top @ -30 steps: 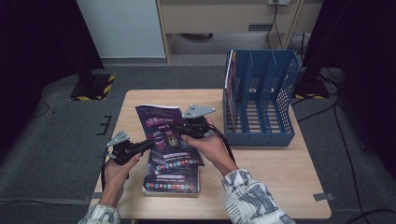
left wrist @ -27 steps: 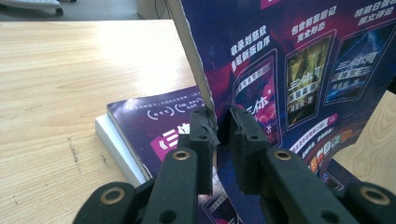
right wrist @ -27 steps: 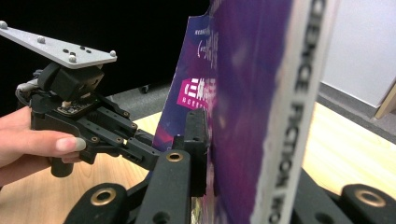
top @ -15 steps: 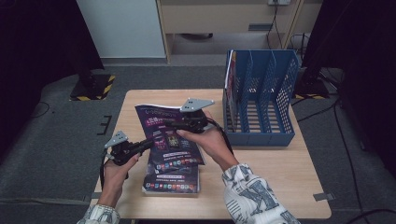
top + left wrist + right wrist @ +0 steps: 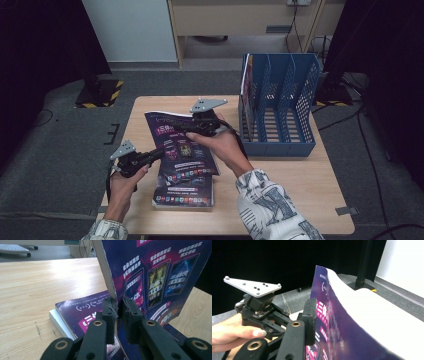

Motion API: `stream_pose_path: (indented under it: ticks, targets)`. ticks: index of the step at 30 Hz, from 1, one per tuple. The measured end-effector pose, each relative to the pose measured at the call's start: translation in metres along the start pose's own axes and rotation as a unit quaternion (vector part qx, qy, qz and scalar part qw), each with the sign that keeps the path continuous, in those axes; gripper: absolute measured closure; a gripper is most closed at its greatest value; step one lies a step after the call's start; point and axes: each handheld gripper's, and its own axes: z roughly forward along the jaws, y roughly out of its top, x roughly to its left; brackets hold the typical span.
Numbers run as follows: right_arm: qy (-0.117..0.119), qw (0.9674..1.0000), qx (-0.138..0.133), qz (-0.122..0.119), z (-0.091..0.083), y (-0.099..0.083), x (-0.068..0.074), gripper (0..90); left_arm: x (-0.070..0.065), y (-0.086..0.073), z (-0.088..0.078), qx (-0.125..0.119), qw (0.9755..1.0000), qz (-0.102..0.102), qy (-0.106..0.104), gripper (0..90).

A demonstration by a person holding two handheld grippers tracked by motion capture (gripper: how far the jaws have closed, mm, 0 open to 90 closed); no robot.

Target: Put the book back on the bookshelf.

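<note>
On the wooden desk point(image 5: 300, 170) a purple magazine point(image 5: 182, 145) is lifted clear of a second magazine point(image 5: 182, 192) that lies flat at the near left of the desk. The lifted one sits tilted above the flat one, its far end raised toward the middle of the desk and its near end overlapping the lower copy.

The left gripper point(image 5: 152, 156) comes in from the near left, held in the person's left hand point(image 5: 122, 182). In the left gripper view its two black jaws are clenched on the magazine's left edge point(image 5: 110, 282), one pad on each side of the pages, with the cover rising steeply above them and the flat magazine point(image 5: 82, 312) on the desk below.

The right gripper point(image 5: 186, 128) reaches in from the right, held in the right hand point(image 5: 225, 147), and lies across the far part of the lifted magazine. In the right gripper view one jaw stands against the purple cover point(image 5: 327, 322), and the pale back of the magazine curves away on the other side and hides the second jaw, so I cannot tell whether this gripper is clamped on the pages; its jaws have just been closing. The left gripper point(image 5: 262, 312) shows farther off there.

A blue file rack point(image 5: 280, 107) stands at the far right of the desk, well apart from the magazines, with a book or folder upright in its leftmost slot.
</note>
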Motion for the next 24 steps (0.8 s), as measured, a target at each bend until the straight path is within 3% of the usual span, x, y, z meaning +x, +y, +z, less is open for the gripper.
stream_pose_path:
  ticks: [6, 10, 13, 16, 21, 24]
  targets:
    - [-0.025, 0.9997, -0.005, -0.007, 0.000, -0.001, 0.000, 82.0, 0.001, -0.001, 0.000, -0.003, 1.0000, -0.005, -0.001, 79.3]
    - [-0.032, 0.9993, -0.008, -0.016, -0.004, 0.001, 0.003, 82.4, 0.001, -0.003, -0.001, -0.015, 0.9997, -0.006, 0.017, 72.9]
    - [-0.033, 0.9990, -0.021, -0.020, -0.010, 0.006, 0.005, 82.4, 0.005, -0.005, -0.001, -0.009, 0.9986, -0.011, 0.051, 50.9]
    - [-0.039, 0.9984, -0.033, -0.024, -0.018, 0.011, 0.006, 82.5, 0.012, -0.007, -0.001, 0.007, 0.9960, -0.008, 0.088, 37.6]
    - [-0.059, 0.9968, -0.047, -0.027, -0.030, 0.018, 0.003, 82.4, 0.023, -0.012, -0.002, 0.028, 0.9911, -0.024, 0.128, 21.3]
    - [-0.080, 0.9953, -0.049, -0.023, -0.035, 0.017, -0.001, 82.3, 0.029, -0.016, -0.004, 0.035, 0.9888, -0.043, 0.139, 16.1]
